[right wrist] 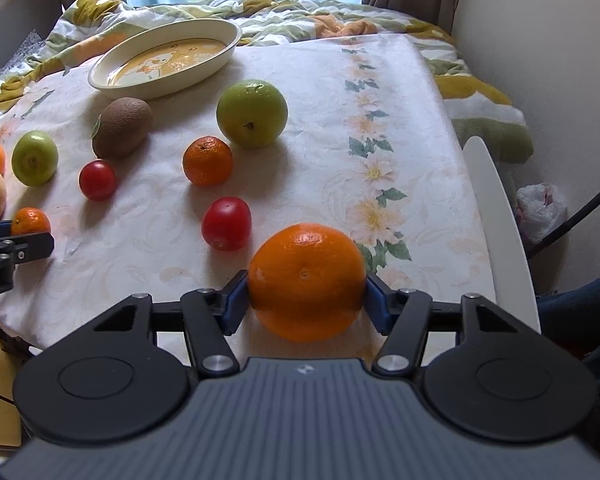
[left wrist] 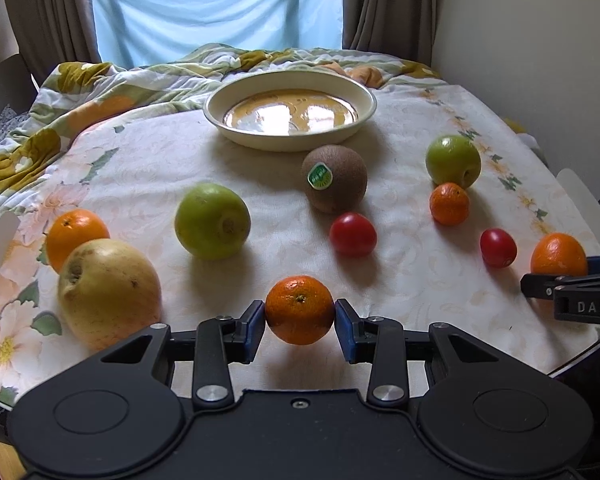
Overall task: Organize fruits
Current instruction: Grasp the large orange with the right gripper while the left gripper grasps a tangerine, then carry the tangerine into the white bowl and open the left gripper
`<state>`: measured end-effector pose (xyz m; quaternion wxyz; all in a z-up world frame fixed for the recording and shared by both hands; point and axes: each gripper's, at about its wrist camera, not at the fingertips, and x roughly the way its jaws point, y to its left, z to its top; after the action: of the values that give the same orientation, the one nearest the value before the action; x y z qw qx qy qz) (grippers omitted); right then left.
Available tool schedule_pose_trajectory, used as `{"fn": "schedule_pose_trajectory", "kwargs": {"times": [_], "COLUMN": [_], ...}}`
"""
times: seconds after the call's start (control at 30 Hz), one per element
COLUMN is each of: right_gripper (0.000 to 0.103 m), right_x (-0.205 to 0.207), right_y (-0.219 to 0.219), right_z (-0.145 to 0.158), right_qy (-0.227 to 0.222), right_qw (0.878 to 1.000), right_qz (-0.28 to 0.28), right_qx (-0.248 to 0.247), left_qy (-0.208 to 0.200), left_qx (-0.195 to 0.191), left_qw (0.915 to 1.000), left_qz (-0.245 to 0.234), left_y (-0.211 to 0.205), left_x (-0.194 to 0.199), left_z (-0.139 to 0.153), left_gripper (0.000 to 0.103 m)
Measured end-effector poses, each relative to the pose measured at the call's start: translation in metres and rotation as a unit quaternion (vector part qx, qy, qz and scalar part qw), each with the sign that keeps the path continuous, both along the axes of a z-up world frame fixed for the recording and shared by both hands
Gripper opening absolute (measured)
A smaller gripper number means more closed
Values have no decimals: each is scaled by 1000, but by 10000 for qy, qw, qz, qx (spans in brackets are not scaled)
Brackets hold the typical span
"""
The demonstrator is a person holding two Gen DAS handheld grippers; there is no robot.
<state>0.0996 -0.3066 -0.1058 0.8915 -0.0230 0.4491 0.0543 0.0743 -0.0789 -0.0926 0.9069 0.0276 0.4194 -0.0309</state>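
Left wrist view: left gripper (left wrist: 300, 314) clamps a mandarin (left wrist: 300, 309) near the cloth's front edge; the cream dish (left wrist: 228, 120) behind holds no fruit. Right wrist view: right gripper (right wrist: 306, 294) clamps an orange (right wrist: 306, 280); dish (right wrist: 220, 56) likewise fruitless.

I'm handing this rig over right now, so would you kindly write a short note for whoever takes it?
Left gripper: shut on a small mandarin, near the front edge.
Right gripper: shut on a large orange.
Bowl: at the back, holds no fruit.
Still on the cloth: kiwi, two green apples, two tomatoes, yellow pear, two more oranges.
Done: nothing sorted. Left: everything.
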Motion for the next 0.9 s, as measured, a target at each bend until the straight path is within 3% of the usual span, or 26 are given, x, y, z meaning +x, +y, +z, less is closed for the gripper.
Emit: {"fn": "schedule_pose_trajectory", "kwargs": {"times": [0.37,0.67,0.9], "right_gripper": [74,74,74], "right_x": [1,8,30], "right_y": [1,15,28], "right_z": [21,69,105], "right_qy": [27,-272,-547], "right_qw": [9999,9988,9966], "right_qz": [82,402,618], "right_qx": [96,56,62], "left_qy": [-235,-427,-677], "left_qx": [-195,-334,-292], "left_qw": [9994,9976,9958], "left_qz": [148,426,551], "left_y": [3,13,27], "left_x": [-11,-4,23], "left_z": [37,82,117], "left_gripper": [42,42,42]}}
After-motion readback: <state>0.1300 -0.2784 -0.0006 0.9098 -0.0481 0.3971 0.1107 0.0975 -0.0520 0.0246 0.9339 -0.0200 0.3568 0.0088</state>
